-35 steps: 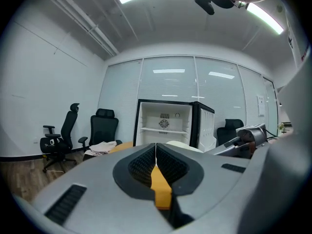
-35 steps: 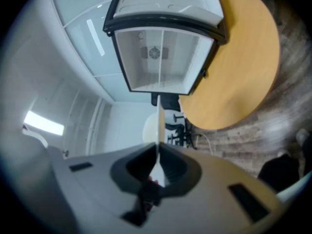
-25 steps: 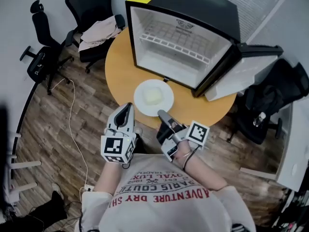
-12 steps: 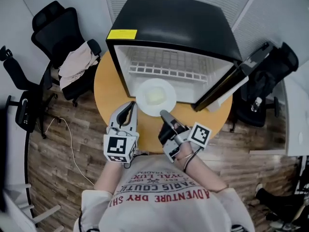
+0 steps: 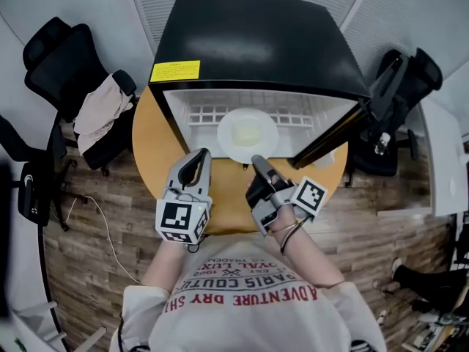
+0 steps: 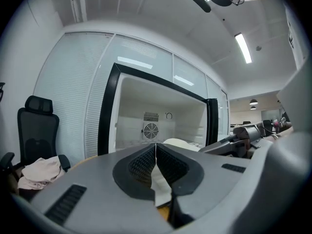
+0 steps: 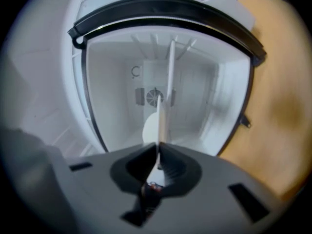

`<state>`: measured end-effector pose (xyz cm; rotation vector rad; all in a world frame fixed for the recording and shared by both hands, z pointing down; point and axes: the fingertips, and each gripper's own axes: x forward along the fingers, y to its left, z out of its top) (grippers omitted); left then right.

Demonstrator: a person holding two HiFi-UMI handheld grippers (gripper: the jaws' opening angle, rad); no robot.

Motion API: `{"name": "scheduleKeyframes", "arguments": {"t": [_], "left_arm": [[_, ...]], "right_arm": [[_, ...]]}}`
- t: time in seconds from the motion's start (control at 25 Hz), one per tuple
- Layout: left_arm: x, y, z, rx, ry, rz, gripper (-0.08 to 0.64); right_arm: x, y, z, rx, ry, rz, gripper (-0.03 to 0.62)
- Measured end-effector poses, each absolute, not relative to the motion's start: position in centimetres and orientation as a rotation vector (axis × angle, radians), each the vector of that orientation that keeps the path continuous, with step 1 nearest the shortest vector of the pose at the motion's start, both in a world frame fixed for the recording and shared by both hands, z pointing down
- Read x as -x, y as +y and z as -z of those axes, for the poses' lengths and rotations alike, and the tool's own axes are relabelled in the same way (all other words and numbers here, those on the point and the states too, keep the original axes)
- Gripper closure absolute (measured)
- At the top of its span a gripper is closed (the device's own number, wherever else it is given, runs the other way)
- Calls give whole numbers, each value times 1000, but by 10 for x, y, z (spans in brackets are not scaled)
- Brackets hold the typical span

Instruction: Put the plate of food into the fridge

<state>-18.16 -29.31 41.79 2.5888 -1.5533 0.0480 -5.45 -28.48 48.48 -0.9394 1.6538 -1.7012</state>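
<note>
A white plate (image 5: 248, 134) with a pale lump of food hangs in the mouth of the open black mini fridge (image 5: 256, 42), level with its wire shelf. My right gripper (image 5: 257, 161) is shut on the plate's near rim. In the right gripper view the plate (image 7: 160, 116) shows edge-on as a thin line that runs out from between the closed jaws (image 7: 158, 152) into the white interior. My left gripper (image 5: 201, 156) hovers over the table to the left of the plate, shut and holding nothing. From the left gripper view (image 6: 156, 150) the plate (image 6: 178, 143) appears just past the jaw tips.
The fridge stands on a round wooden table (image 5: 150, 145). Its door (image 5: 333, 138) swings out to the right. An office chair with a pale cloth (image 5: 99, 112) on it stands at the left, another black chair (image 5: 399, 86) at the right. A fan grille (image 6: 150, 129) sits in the fridge's back wall.
The right gripper has carried the plate forward from the table's front up into the fridge opening. The left gripper moved forward alongside, still shut.
</note>
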Motion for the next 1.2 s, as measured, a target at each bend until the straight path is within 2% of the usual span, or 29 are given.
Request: {"name": "scheduleKeyframes", "arguments": {"t": [1.2], "left_arm": [[177, -325, -436, -2560, -1588, -153, 531]], "right_arm": [[53, -365, -496, 995, 1527, 1733, 548]]}}
